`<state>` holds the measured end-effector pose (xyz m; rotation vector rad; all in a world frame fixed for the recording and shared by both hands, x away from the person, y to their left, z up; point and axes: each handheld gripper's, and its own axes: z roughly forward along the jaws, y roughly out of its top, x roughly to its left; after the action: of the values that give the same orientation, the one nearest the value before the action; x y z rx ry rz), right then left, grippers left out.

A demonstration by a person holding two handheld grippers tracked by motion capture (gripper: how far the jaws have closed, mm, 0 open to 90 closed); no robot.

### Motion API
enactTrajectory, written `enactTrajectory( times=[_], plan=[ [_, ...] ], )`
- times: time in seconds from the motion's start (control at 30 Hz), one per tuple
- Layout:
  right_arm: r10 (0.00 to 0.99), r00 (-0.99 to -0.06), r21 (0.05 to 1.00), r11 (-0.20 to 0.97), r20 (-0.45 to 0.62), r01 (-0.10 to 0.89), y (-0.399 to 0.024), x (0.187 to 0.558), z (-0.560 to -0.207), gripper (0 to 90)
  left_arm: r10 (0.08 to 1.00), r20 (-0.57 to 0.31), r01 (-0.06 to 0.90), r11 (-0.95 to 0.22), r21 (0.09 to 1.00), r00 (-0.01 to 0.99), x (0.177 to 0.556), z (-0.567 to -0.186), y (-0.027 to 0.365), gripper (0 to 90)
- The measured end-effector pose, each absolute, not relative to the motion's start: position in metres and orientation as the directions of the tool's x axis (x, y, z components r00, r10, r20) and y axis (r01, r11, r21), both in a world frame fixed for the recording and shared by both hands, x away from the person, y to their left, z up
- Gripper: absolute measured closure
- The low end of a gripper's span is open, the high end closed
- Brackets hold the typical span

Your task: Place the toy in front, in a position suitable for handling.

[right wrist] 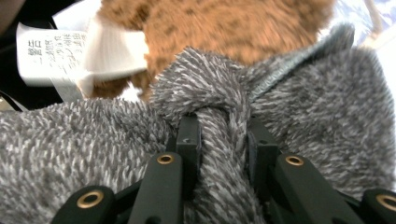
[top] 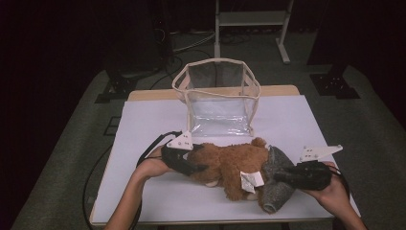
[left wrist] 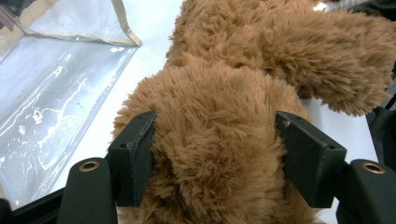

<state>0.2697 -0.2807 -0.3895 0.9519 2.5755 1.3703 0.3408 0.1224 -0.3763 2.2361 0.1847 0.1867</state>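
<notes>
I have the left gripper (left wrist: 212,154) clamped on the brown plush toy (top: 230,165) lying on the counter (top: 143,124). My right gripper (right wrist: 223,140) pinches its grey garment (right wrist: 303,107), bracing both ends for lifting toward the clear bag (top: 218,96).

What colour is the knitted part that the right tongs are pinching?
Speckled grey and white, clearest in the right gripper view: the knitted part of the brown plush toy.

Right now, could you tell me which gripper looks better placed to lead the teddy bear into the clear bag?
Probably the left gripper. It clamps the teddy bear at the end nearest the clear bag. The right gripper pinches only the bear's grey clothing, farther away.
</notes>
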Motion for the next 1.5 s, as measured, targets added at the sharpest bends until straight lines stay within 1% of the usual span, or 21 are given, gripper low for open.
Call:
enactTrajectory(
  times=[0.1,0.3,0.37,0.4,0.43,0.53,0.6,0.7,0.8,0.87,0.97,1.03,1.07,1.1,1.13,1.17,1.2,1.23,1.33,1.43,1.5],
  plan=[
    [0.562,-0.8,0.765,0.415,0.21,0.492,-0.284,0.267,-0.388,71.0,0.189,0.075,0.059,-0.617,0.785,0.979,0.338,-0.377,0.124,32.5],
    [0.541,-0.822,0.814,0.389,0.178,0.432,-0.281,0.277,-0.358,71.1,0.163,0.091,0.034,-0.635,0.772,0.982,0.332,-0.376,0.124,32.7],
    [0.528,-0.834,0.824,0.395,0.159,0.407,-0.272,0.285,-0.348,71.1,0.152,0.1,0.022,-0.644,0.765,0.983,0.329,-0.375,0.125,32.8],
    [0.515,-0.846,0.83,0.404,0.14,0.383,-0.261,0.296,-0.339,71.0,0.138,0.107,0.009,-0.652,0.758,0.985,0.326,-0.375,0.125,32.9],
    [0.515,-0.846,0.83,0.404,0.14,0.383,-0.261,0.296,-0.339,71.0,0.138,0.107,0.009,-0.652,0.758,0.985,0.326,-0.375,0.125,32.9],
    [0.497,-0.86,0.833,0.423,0.116,0.357,-0.24,0.313,-0.332,70.9,0.124,0.113,-0.003,-0.661,0.751,0.986,0.322,-0.375,0.126,32.9],
    [0.479,-0.871,0.828,0.443,0.105,0.344,-0.224,0.321,-0.332,70.8,0.113,0.117,-0.012,-0.667,0.745,0.987,0.32,-0.374,0.128,32.8],
    [0.455,-0.886,0.803,0.493,0.091,0.335,-0.203,0.324,-0.345,70.6,0.118,0.117,-0.007,-0.673,0.74,0.986,0.318,-0.374,0.132,32.3],
    [0.46,-0.882,0.796,0.495,0.099,0.348,-0.199,0.321,-0.358,71.2,0.121,0.091,0.009,-0.646,0.763,0.989,0.321,-0.372,0.136,27.7],
    [0.46,-0.879,0.806,0.469,0.127,0.362,-0.206,0.317,-0.361,71.5,0.126,0.076,0.02,-0.629,0.777,0.989,0.323,-0.369,0.135,21.7],
    [0.459,-0.876,0.81,0.451,0.149,0.374,-0.214,0.308,-0.366,71.5,0.148,0.067,0.041,-0.627,0.778,0.987,0.329,-0.367,0.13,16.4],
    [0.447,-0.881,0.818,0.44,0.157,0.37,-0.216,0.302,-0.367,71.5,0.157,0.04,0.069,-0.626,0.777,0.987,0.334,-0.367,0.125,11.8],
    [0.442,-0.884,0.824,0.438,0.151,0.36,-0.217,0.296,-0.367,71.5,0.145,0.001,0.09,-0.619,0.78,0.989,0.338,-0.37,0.12,12.3],
    [0.442,-0.884,0.824,0.438,0.151,0.36,-0.217,0.296,-0.367,71.5,0.145,0.001,0.09,-0.619,0.78,0.989,0.338,-0.37,0.12,14.7],
    [0.443,-0.884,0.826,0.436,0.148,0.357,-0.217,0.295,-0.366,71.5,0.132,-0.01,0.092,-0.628,0.772,0.991,0.339,-0.372,0.118,14.7],
    [0.445,-0.884,0.828,0.436,0.141,0.352,-0.217,0.293,-0.366,71.5,0.125,-0.003,0.082,-0.636,0.767,0.992,0.338,-0.374,0.117,17.6],
    [0.453,-0.881,0.831,0.433,0.135,0.35,-0.219,0.293,-0.365,71.3,0.124,0.001,0.079,-0.638,0.766,0.992,0.336,-0.375,0.118,24.1],
    [0.453,-0.881,0.831,0.433,0.135,0.35,-0.219,0.293,-0.365,71.3,0.124,0.001,0.079,-0.638,0.766,0.992,0.336,-0.375,0.118,26.6],
    [0.471,-0.873,0.841,0.416,0.126,0.346,-0.227,0.294,-0.36,71.1,0.114,0.013,0.065,-0.648,0.759,0.993,0.332,-0.375,0.121,28.4],
    [0.498,-0.859,0.849,0.397,0.121,0.35,-0.233,0.294,-0.354,70.8,0.102,0.011,0.057,-0.642,0.765,0.995,0.33,-0.376,0.126,28.2],
    [0.499,-0.858,0.845,0.402,0.12,0.352,-0.232,0.293,-0.356,70.8,0.105,0.002,0.065,-0.63,0.774,0.994,0.33,-0.376,0.128,25.1]
  ],
)
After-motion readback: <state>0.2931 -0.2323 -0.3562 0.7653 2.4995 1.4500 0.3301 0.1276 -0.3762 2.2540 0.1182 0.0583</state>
